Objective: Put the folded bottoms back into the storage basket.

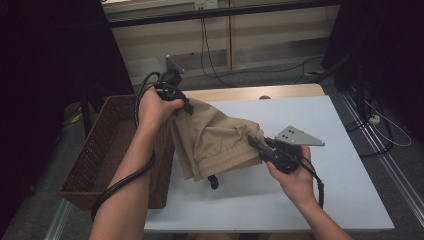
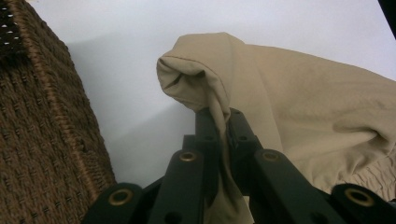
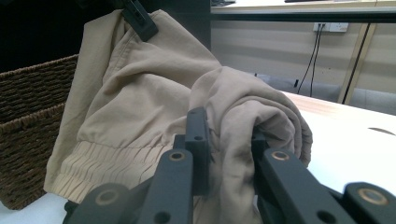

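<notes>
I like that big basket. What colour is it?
The woven basket is dark brown, seen best in the left gripper view.

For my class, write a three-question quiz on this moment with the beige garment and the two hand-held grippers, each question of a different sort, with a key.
1. True or false: the left hand-held gripper is shut on a fold of the beige garment.
2. Multiple choice: the wicker basket stands A) on the white table's far edge, B) beside the white table, at the person's left, C) under the garment on the tabletop.
3. Fill in: the right hand-held gripper grips the garment, which hangs ____ the two grippers.

Key: 1 true; 2 B; 3 between.
</notes>
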Demonstrator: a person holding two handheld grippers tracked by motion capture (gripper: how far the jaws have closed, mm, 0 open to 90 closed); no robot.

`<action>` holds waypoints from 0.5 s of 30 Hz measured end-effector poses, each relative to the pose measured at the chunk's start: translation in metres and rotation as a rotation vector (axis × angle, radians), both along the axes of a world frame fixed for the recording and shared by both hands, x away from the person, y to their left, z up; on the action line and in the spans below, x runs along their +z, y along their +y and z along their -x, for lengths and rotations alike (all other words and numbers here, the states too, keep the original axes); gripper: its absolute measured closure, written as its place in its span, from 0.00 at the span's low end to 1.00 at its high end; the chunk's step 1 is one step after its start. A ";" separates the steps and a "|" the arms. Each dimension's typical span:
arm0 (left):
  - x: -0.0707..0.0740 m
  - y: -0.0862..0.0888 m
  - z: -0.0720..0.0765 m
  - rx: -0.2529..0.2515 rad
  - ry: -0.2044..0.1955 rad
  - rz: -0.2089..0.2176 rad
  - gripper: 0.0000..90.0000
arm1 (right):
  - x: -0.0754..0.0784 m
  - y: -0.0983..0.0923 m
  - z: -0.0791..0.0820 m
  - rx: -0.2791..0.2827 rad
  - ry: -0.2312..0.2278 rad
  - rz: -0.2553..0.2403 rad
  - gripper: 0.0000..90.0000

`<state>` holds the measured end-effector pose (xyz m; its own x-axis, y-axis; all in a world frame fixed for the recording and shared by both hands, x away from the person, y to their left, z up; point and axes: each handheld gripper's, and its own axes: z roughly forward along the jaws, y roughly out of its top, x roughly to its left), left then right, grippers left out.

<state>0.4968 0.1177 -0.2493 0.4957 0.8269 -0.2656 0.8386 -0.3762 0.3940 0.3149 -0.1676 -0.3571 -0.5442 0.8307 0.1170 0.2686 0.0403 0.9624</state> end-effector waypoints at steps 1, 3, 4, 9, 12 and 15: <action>0.001 0.000 0.000 0.001 -0.002 -0.003 0.96 | 0.000 0.001 0.000 0.000 -0.002 -0.001 0.89; 0.004 0.001 -0.001 -0.003 0.001 -0.007 0.96 | 0.001 0.002 0.000 0.002 -0.002 -0.002 0.89; 0.005 0.001 -0.001 -0.002 0.002 -0.010 0.96 | 0.002 0.003 -0.001 0.003 -0.007 -0.002 0.89; 0.010 0.002 -0.002 -0.011 -0.002 -0.021 0.96 | 0.005 0.004 -0.001 0.008 -0.012 -0.007 0.89; 0.014 0.003 -0.002 -0.004 0.005 -0.018 0.96 | 0.006 0.006 -0.002 0.004 -0.013 -0.010 0.89; 0.017 0.004 -0.002 -0.007 0.005 -0.023 0.96 | 0.008 0.007 -0.001 0.004 -0.019 -0.013 0.89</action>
